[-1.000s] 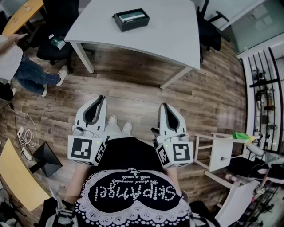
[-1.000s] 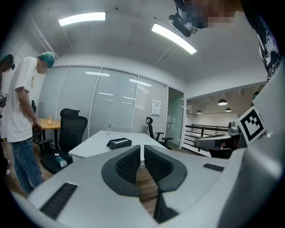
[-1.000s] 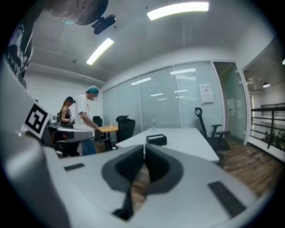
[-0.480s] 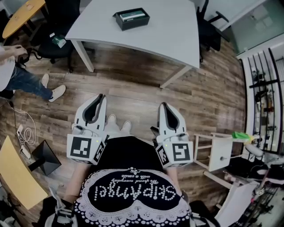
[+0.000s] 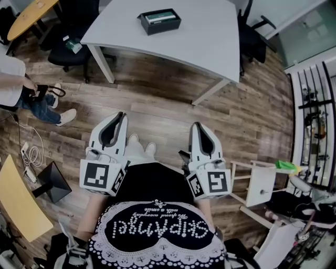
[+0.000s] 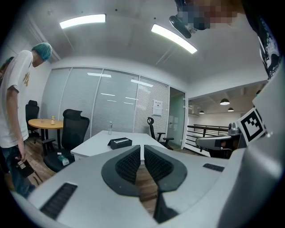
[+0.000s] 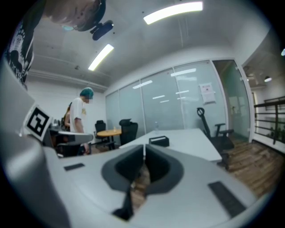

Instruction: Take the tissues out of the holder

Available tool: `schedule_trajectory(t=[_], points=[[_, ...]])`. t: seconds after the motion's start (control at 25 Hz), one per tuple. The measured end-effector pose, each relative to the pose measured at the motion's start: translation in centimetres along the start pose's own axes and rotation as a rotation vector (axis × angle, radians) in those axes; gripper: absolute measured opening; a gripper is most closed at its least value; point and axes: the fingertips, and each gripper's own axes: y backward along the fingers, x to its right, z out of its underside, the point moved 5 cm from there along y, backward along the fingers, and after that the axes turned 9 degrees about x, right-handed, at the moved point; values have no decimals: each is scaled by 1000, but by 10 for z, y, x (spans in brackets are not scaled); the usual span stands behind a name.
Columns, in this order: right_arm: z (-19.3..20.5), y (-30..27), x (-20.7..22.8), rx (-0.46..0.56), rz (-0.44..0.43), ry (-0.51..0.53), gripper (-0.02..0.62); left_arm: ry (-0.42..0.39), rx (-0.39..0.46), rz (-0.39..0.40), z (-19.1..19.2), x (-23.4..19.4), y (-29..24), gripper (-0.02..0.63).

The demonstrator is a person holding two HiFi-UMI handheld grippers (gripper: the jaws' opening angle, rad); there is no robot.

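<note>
A black tissue holder [image 5: 159,21] with a pale tissue pack in its top sits on the white table [image 5: 210,42] far ahead of me; it also shows small as the holder [image 6: 120,142] in the left gripper view and the holder [image 7: 159,141] in the right gripper view. My left gripper [image 5: 120,114] and my right gripper [image 5: 193,125] hang side by side over the wooden floor, well short of the table. Both are shut, jaws together, with nothing between them.
A person [image 5: 13,79] stands at the left by a round wooden table [image 5: 29,16] and black office chairs [image 5: 71,50]. Another black chair [image 5: 252,31] stands right of the white table. A white stool [image 5: 257,181] and cluttered shelving [image 5: 315,105] are at my right.
The person at the left has shifted position, feet moving. Both grippers have kept still; the view has tilted slightly.
</note>
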Motion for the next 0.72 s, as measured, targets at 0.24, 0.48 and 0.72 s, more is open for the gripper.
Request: schedule_trajectory(t=[0.24, 0.48, 0.72], points=[[3, 1, 7, -12, -3, -11, 35, 6, -12, -22, 3, 2, 3, 48], [6, -7, 14, -33, 1, -19, 35, 14, -19, -29, 4, -2, -8, 49], [10, -23, 21, -58, 18, -26, 35, 23, -34, -19, 6, -11, -26, 48]])
